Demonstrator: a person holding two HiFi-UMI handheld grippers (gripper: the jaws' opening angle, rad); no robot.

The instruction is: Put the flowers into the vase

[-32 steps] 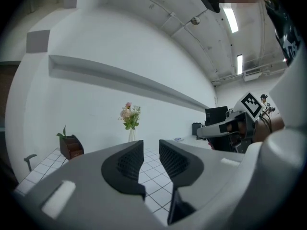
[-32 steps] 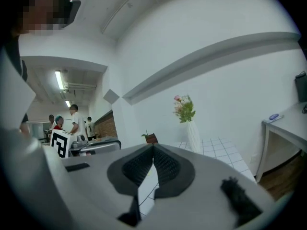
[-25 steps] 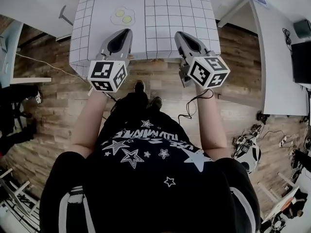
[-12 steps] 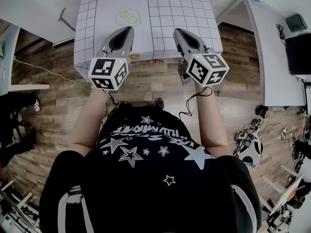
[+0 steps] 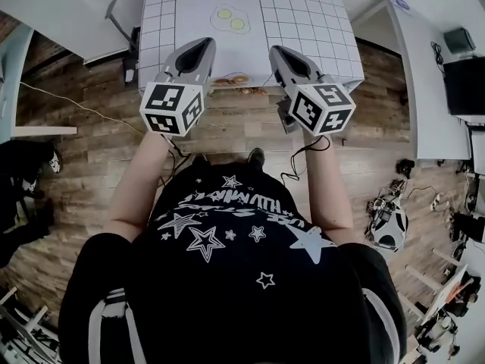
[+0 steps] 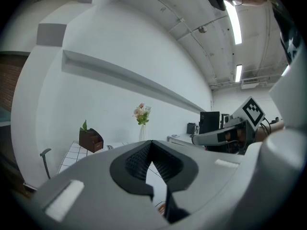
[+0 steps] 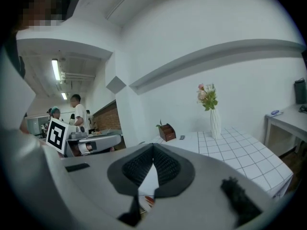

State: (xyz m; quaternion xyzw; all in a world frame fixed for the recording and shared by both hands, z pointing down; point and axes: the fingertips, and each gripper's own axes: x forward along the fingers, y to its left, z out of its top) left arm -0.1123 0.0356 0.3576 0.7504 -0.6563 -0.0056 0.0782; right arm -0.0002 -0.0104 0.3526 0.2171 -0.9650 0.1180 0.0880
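Wood-plank floor fills most of the head view. The white gridded tabletop sits closer to the person than a second ago, because both arms have moved forward. The left hand-held gripper and the right hand-held gripper now reach over its near edge. A small orange-brown thing lies at that edge between them, too small to identify. Farther off is a pale plate with two yellow rounds.

Left gripper view: the jaws are closed together with nothing between them. Beyond them, at the far end of the tabletop, a white vase stands upright with pink flowers in it. A brown box stands to its left.

Right gripper view: the jaws are likewise closed and empty. The same vase, flowers and brown box appear far off.

Reading: this is an approach and no stem is held. The only flowers that can be made out already stand in the vase, so any remaining stem must first be found and grasped.
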